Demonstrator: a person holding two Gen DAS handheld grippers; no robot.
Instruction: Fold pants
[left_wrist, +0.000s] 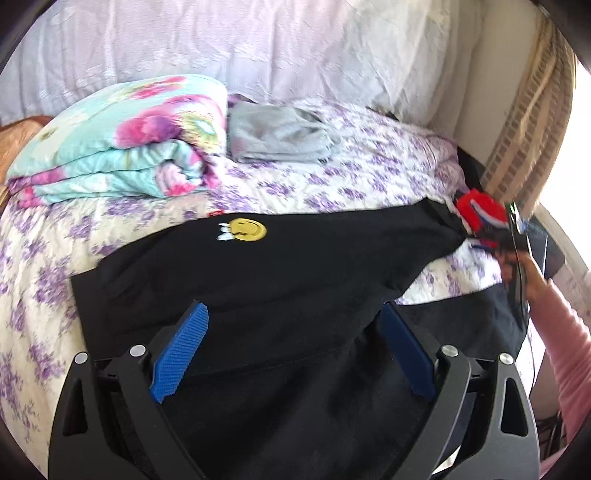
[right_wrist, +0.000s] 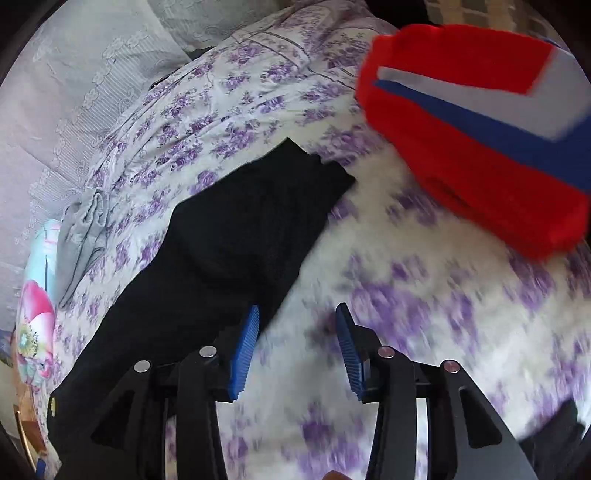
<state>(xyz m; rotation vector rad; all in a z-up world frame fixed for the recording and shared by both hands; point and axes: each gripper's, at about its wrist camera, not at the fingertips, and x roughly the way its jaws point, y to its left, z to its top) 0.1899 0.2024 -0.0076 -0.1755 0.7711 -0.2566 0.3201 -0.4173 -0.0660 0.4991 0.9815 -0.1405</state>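
Black pants (left_wrist: 280, 280) with a yellow smiley patch (left_wrist: 248, 229) lie spread across the floral bed sheet (left_wrist: 332, 184). My left gripper (left_wrist: 293, 314) is open, its blue pads wide apart just above the pants' waist area, holding nothing. In the right wrist view one black pant leg (right_wrist: 229, 240) runs diagonally over the sheet (right_wrist: 406, 314). My right gripper (right_wrist: 295, 325) is open and empty, over the sheet beside the leg's right edge. The right gripper's body and the hand on it show at the far right of the left wrist view (left_wrist: 517, 229).
A folded floral blanket (left_wrist: 122, 140) and a folded grey garment (left_wrist: 280, 136) lie at the back of the bed. A red, white and blue object (right_wrist: 480, 129) hangs close at upper right. White pillows (left_wrist: 258, 44) line the headboard. A curtain (left_wrist: 528, 122) hangs at the right.
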